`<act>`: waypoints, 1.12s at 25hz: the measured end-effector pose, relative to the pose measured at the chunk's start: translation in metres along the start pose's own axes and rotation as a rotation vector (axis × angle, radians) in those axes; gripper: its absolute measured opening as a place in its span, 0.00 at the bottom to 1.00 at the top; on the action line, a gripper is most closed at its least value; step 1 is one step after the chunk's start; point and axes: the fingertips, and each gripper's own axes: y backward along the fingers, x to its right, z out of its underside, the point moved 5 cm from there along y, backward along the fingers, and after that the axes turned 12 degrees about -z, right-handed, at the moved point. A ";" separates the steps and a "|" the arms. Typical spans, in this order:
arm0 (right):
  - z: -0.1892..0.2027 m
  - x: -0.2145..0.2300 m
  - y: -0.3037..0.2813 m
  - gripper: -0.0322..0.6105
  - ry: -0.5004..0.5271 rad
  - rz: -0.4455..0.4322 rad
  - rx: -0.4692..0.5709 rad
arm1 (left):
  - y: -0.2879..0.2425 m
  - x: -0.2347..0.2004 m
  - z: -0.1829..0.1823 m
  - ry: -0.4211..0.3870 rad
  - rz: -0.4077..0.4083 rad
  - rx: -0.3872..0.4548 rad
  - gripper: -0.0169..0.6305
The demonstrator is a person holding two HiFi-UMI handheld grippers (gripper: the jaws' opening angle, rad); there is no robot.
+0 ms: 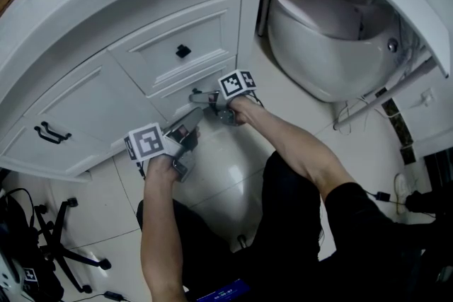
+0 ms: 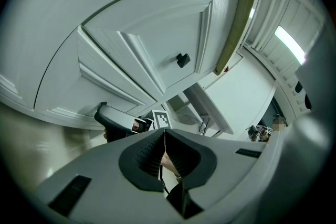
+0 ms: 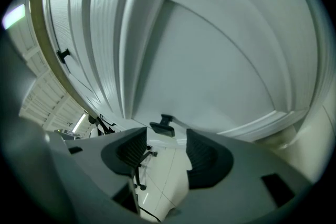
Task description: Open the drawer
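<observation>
Viewing a bathroom: glossy white floor tiles (image 1: 233, 159), toilet (image 1: 325, 32) beside the vanity (image 1: 78, 102) | drawer (image 1: 173, 101) closed, low on the vanity front | my right gripper (image 3: 165, 140): jaws gape, empty, black knob (image 3: 164, 124) just ahead | my left gripper (image 2: 164, 136): pinched together on nothing.

Head view: from above the person, facing steeply down on the cabinet front (image 1: 85, 92) and the floor (image 1: 233, 173); middle distance.
Left gripper view: low, behind the left gripper (image 2: 164, 136), tilted up at the cabinet front (image 2: 121, 18); upper knob (image 2: 182, 60) well above the claw.
Right gripper view: behind the right gripper (image 3: 165, 139), very near the cabinet front (image 3: 210, 60); lower knob (image 3: 164, 126) just past the claw's tips.
Shared: all three show the cabinet front; head and left gripper views share the upper knob (image 1: 182, 51); the right gripper (image 2: 113, 120) shows just left of the left claw.
</observation>
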 end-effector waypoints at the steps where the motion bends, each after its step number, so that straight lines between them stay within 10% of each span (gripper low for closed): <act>1: -0.001 0.000 -0.001 0.47 -0.001 0.001 0.004 | 0.000 0.000 0.000 -0.001 0.001 0.000 0.01; 28: -0.014 0.001 0.001 0.29 -0.140 -0.078 0.103 | 0.001 0.000 -0.005 -0.004 0.005 0.007 0.01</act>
